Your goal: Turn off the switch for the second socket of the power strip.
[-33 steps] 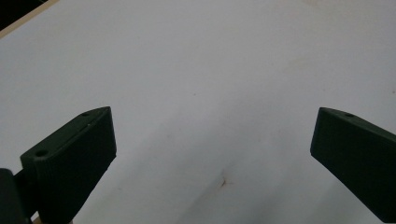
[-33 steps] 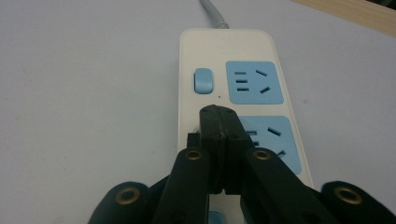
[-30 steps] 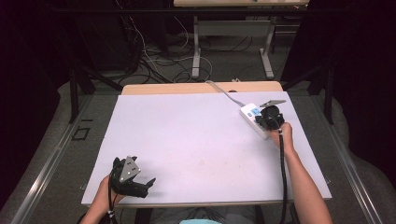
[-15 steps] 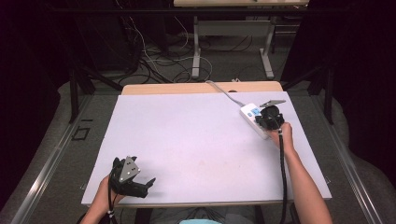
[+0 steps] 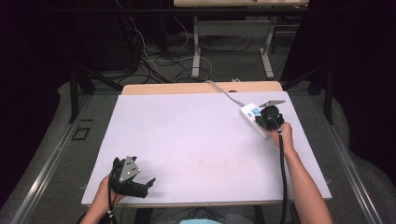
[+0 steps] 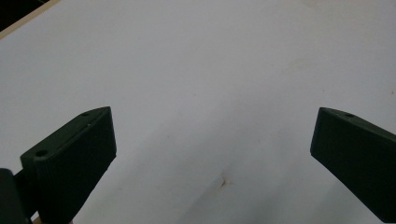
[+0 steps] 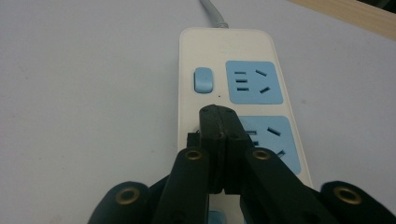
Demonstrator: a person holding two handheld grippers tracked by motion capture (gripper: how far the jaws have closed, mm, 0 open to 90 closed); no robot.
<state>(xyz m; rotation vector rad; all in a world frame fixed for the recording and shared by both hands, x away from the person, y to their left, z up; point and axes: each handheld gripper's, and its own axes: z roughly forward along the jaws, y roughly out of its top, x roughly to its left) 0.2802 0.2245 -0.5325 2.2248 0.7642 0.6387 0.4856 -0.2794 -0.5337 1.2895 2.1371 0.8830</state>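
A white power strip (image 5: 249, 113) with blue sockets lies at the table's far right, its grey cable (image 5: 224, 93) running off the back edge. My right gripper (image 5: 268, 116) hovers over it, shut, with nothing between the jaws. In the right gripper view the closed tips (image 7: 217, 114) sit over the strip (image 7: 233, 51), just below the blue switch (image 7: 203, 80) and beside the second socket; I cannot tell if they touch it. My left gripper (image 5: 149, 182) rests at the near left corner, jaws wide open (image 6: 215, 126) over bare white tabletop.
The white table (image 5: 187, 130) has a wooden strip along its back edge (image 5: 201, 87). Behind it are table legs and loose cables on the floor (image 5: 159, 60). A faint brown mark (image 6: 223, 181) shows on the tabletop near the left gripper.
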